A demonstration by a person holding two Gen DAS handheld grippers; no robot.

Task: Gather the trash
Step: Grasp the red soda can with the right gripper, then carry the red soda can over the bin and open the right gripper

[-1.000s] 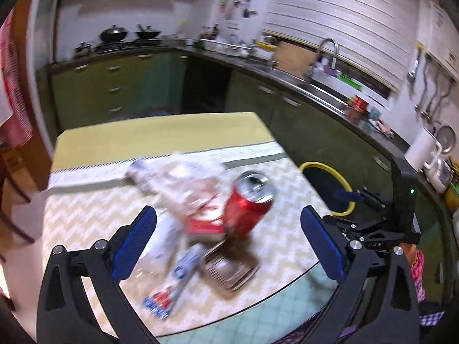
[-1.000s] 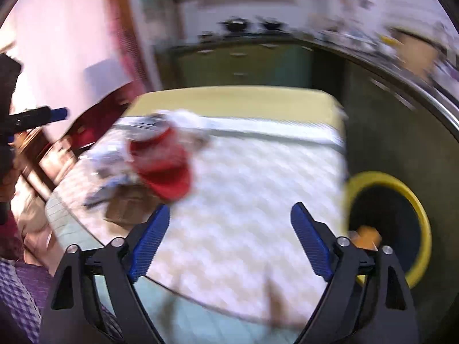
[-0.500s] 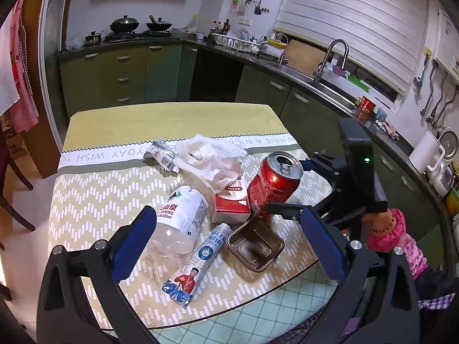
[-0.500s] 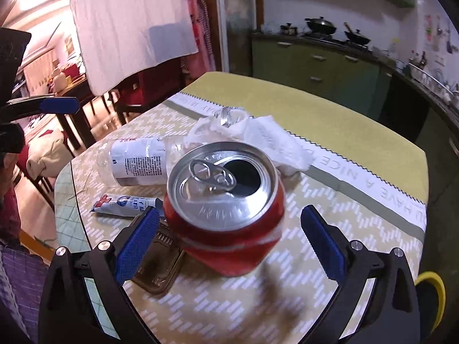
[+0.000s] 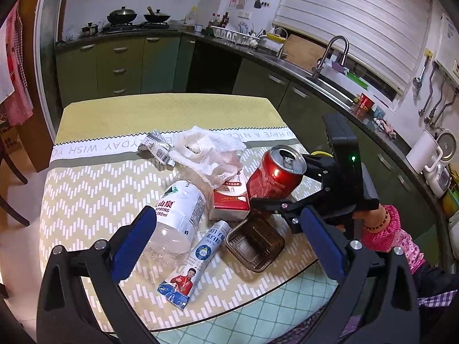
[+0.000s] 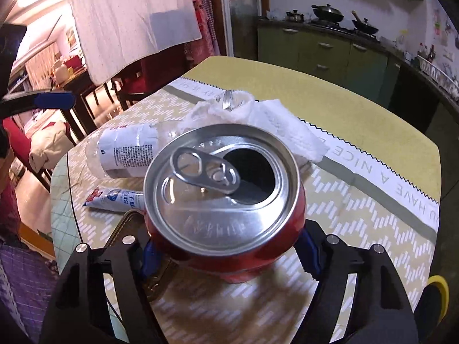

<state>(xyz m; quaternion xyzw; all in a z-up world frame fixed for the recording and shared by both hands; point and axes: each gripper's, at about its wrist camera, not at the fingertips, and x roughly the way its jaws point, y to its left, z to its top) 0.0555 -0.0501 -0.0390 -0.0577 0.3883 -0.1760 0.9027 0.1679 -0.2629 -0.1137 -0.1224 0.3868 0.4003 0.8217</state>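
Note:
A red drink can [image 6: 221,177] stands open-topped on the patterned tablecloth [image 5: 86,189]. My right gripper [image 6: 228,258] has the can between its blue pads [image 6: 309,255], which lie against its sides while the jaws are closing; the left wrist view shows this gripper [image 5: 275,183] around the can [image 5: 272,177]. My left gripper [image 5: 228,215] hangs open above a lying clear bottle [image 5: 175,212], a blue and white tube [image 5: 195,258], a brown plastic tray [image 5: 255,243] and a red carton [image 5: 229,200]. Crumpled tissue [image 5: 206,152] and a silver wrapper [image 5: 155,146] lie behind.
A yellow-rimmed bin [image 6: 439,286] stands on the floor past the table's right side. The rounded table edge [image 5: 258,301] is close in front of me. Green kitchen cabinets [image 5: 129,63] and a counter with a sink [image 5: 330,77] run behind, with chairs at the left.
My right gripper swung from the bin side over to the can and its pads closed in against the can's sides. The left gripper barely shifted and stays open.

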